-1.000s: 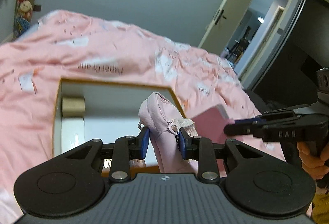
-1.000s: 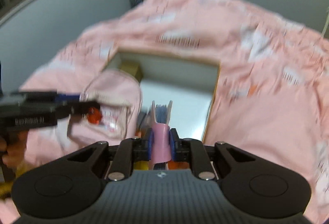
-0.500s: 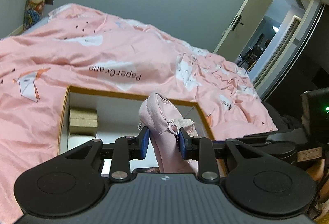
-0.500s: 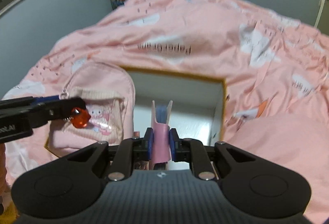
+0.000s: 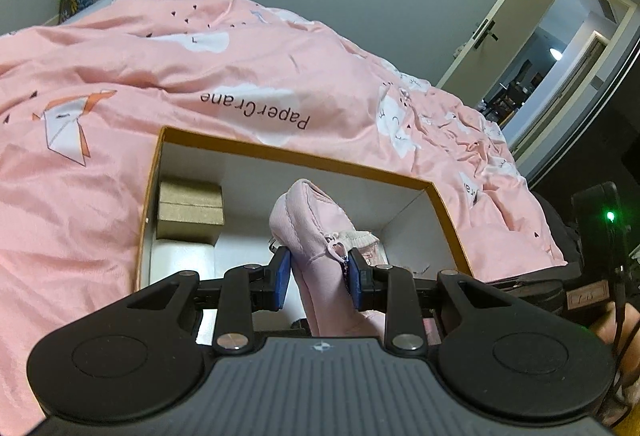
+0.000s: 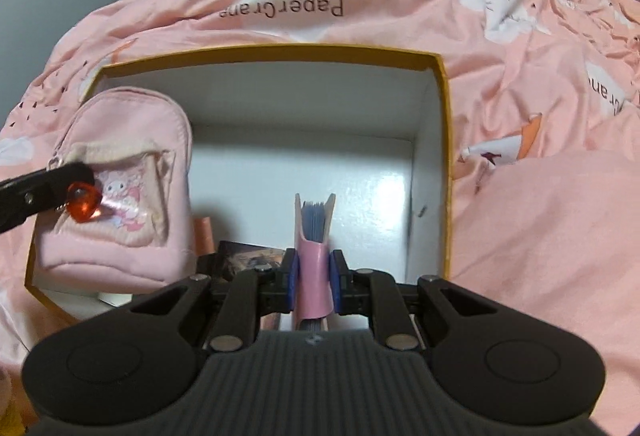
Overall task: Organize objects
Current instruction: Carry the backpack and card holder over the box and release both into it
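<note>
Right gripper (image 6: 313, 278) is clamped on a small pink booklet (image 6: 314, 236), spine toward the camera, blue pages fanning out above the open box (image 6: 438, 84). The box, orange-edged with white walls, sits on the pink bedspread (image 6: 540, 228). Over the box's left side hangs a pink pouch (image 6: 124, 196), pinched by the left gripper (image 6: 52, 184), with a red heart charm (image 6: 82, 203) dangling against it. Down in the box, beside the booklet, a dark card (image 6: 244, 256) lies flat.

text: "PaperCrane" | on: pink bedcover (image 5: 248, 68) | print: black letters on a white cloud patch, upside down in both wrist views | further partial letters at the cover's right edge: unreadable
</note>
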Demonstrator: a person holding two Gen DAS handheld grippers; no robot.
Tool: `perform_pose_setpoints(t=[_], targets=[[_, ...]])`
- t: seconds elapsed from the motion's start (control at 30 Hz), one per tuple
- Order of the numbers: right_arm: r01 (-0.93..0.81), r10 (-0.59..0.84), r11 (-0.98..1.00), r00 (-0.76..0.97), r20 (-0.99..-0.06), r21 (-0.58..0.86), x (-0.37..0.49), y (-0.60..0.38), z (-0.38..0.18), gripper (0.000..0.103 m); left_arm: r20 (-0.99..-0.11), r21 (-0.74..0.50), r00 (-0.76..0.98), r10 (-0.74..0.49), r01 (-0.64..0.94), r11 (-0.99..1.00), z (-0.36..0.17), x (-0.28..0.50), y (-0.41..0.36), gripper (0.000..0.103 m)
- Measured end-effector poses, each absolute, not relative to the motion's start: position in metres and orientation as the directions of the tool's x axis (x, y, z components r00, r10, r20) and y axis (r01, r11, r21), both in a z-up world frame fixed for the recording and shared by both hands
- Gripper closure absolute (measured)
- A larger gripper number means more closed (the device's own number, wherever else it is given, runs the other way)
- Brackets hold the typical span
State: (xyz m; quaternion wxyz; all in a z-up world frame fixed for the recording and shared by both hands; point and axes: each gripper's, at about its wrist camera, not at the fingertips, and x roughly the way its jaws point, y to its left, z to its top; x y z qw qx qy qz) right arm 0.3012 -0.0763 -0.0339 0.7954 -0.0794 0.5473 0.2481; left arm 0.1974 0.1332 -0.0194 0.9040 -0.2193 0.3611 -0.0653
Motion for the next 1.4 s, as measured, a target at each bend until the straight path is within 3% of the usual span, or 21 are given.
perform_pose_setpoints(t=[0.17, 0.27, 0.4, 0.6, 0.87, 0.97, 1.13, 1.4], targets=[[-0.421, 0.355, 0.869, 0.159, -0.921, 0.262, 0.309, -0.084, -0.048, 0.086, -0.633, -0.454, 0.715, -0.296, -0.034, 0.891, -0.027, 0.202, 0.132, 0.07], [-0.422, 0.35, 0.868, 0.149, -0.925, 0.261, 0.311, -0.086, -0.049, 0.086, -0.639, -0.46, 0.706, -0.305, -0.032, 0.887, -0.031, 0.204, 0.131, 0.07], [-0.526, 0.244, 0.843, 0.184, -0.952, 0.114, 0.303, -0.072, -0.045, 0.085, -0.649, -0.459, 0.693, -0.315, -0.026, 0.888, -0.035, 0.205, 0.128, 0.07], [-0.697, 0.089, 0.708, 0.245, -0.965, -0.111, 0.28, -0.041, -0.052, 0.072, -0.659, -0.462, 0.675, -0.331, -0.015, 0.887, -0.039, 0.206, 0.122, 0.07], [-0.715, 0.094, 0.682, 0.295, -0.951, -0.154, 0.271, -0.05, -0.036, 0.072, -0.668, -0.455, 0.668, -0.326, -0.02, 0.89, -0.04, 0.209, 0.12, 0.07], [-0.699, 0.168, 0.698, 0.37, -0.914, -0.155, 0.265, -0.06, -0.018, 0.072, -0.669, -0.456, 0.662, -0.339, -0.005, 0.89, -0.039, 0.213, 0.116, 0.07], [-0.574, 0.279, 0.806, 0.581, -0.765, -0.143, 0.255, -0.09, 0.012, 0.07, -0.672, -0.478, 0.633, -0.384, 0.026, 0.878, -0.042, 0.222, 0.092, 0.07], [-0.439, 0.245, 0.887, 0.711, -0.66, -0.143, 0.25, -0.117, -0.001, 0.069, -0.691, -0.529, 0.562, -0.455, 0.035, 0.848, -0.064, 0.237, 0.05, 0.07]])
